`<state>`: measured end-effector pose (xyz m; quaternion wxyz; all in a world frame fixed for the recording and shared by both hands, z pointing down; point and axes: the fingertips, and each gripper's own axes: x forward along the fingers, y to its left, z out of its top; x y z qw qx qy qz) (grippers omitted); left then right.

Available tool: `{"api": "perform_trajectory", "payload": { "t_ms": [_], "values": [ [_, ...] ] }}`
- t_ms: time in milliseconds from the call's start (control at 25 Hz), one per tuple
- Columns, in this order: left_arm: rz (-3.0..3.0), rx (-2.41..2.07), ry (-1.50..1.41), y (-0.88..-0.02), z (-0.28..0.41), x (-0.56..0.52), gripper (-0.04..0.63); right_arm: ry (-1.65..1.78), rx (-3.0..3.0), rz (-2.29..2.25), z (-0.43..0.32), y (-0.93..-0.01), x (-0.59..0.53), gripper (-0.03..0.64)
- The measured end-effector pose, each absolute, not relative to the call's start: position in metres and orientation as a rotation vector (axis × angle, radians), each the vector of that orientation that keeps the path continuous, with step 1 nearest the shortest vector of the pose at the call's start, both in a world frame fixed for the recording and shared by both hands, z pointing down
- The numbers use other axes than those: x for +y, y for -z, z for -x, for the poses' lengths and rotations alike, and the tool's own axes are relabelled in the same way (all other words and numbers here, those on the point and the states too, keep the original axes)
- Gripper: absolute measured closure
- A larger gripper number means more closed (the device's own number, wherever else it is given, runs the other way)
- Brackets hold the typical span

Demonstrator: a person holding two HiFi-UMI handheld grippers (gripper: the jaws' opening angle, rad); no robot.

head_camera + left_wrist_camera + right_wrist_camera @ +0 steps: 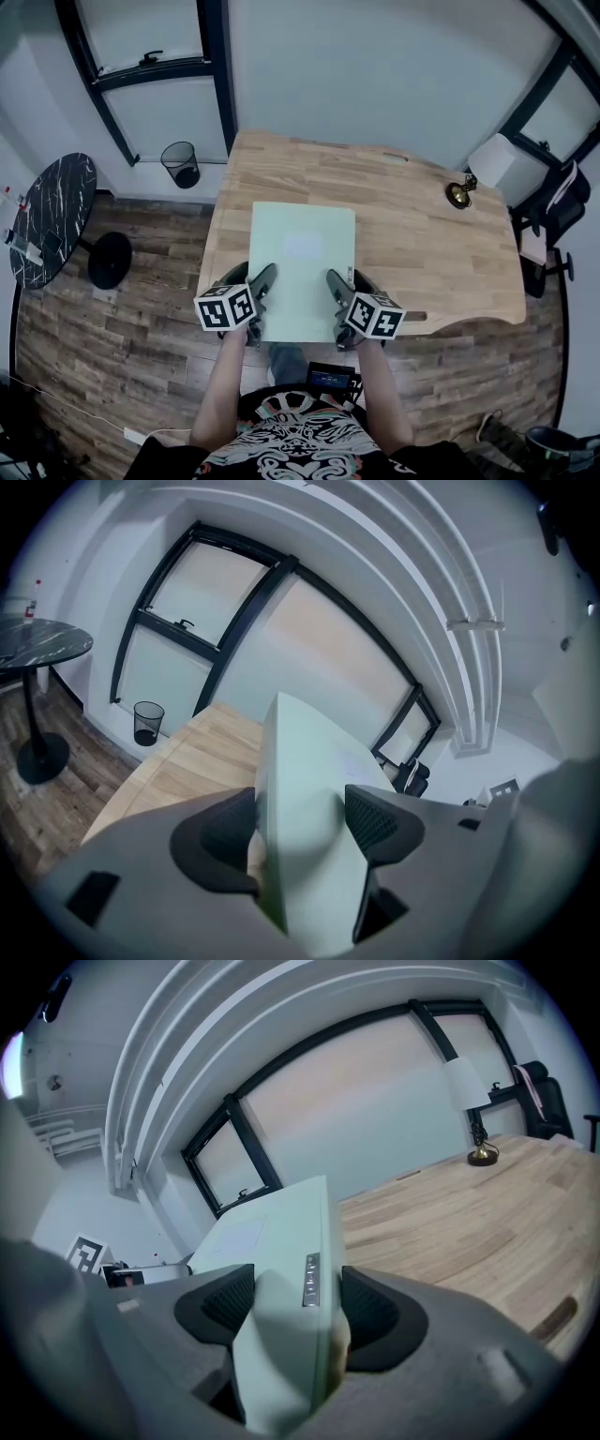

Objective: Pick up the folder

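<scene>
Head view, forearms parallel, left gripper (263,282) and right gripper (337,284) fingers (370,1312) clamped on folder (302,253) edges

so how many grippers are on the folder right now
2: the left gripper is shut on the folder's near left edge, and the right gripper on its near right edge.

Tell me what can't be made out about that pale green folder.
Head view: label on the folder too faint to read.
Head view: its near corners hidden under the left gripper and right gripper.
Right gripper view: print on its edge too small.
</scene>
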<state>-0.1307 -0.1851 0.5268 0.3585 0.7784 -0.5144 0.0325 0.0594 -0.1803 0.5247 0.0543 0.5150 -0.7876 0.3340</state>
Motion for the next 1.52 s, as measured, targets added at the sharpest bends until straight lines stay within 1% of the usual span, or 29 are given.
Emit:
{"api": "perform_trajectory", "payload": {
  "t_ms": [1520],
  "values": [
    [-2.046,-1.327,-0.088,-0.517,0.107,-0.169,0.299,-1.003,-2.394,-1.576,-0.082,-0.52,-0.162,0.336]
  ]
}}
